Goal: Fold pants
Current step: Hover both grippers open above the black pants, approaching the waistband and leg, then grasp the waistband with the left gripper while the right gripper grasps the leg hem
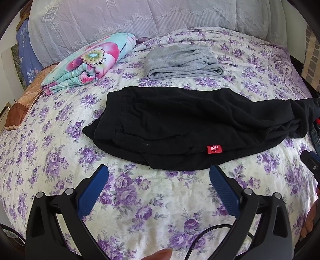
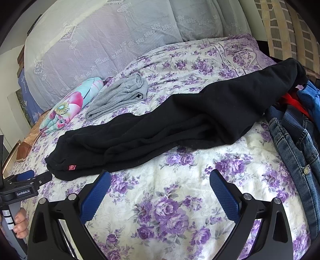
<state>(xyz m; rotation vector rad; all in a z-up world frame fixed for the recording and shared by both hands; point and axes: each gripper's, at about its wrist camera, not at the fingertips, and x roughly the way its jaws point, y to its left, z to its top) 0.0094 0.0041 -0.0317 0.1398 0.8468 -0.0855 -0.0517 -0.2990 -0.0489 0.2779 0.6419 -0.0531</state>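
Note:
Black pants (image 1: 180,128) lie lengthwise across the flowered bedspread, folded leg on leg, waist end at the left with a small red size tag (image 1: 211,149) on the near edge. In the right wrist view the same pants (image 2: 170,128) stretch from lower left to upper right, the leg ends reaching the bed's right side. My left gripper (image 1: 159,172) hovers open just short of the pants' near edge, by the tag. My right gripper (image 2: 160,176) is open too, over bare bedspread near the pants' middle. Nothing is held. The left gripper (image 2: 33,177) also shows at the right wrist view's left edge.
Folded grey pants (image 1: 182,62) lie behind the black ones, beside a folded flowered quilt (image 1: 90,62). Pillows under a lace cover (image 1: 120,18) line the headboard. A pile of jeans and coloured clothes (image 2: 296,136) sits at the bed's right edge. A hand (image 2: 20,224) holds the left gripper's handle.

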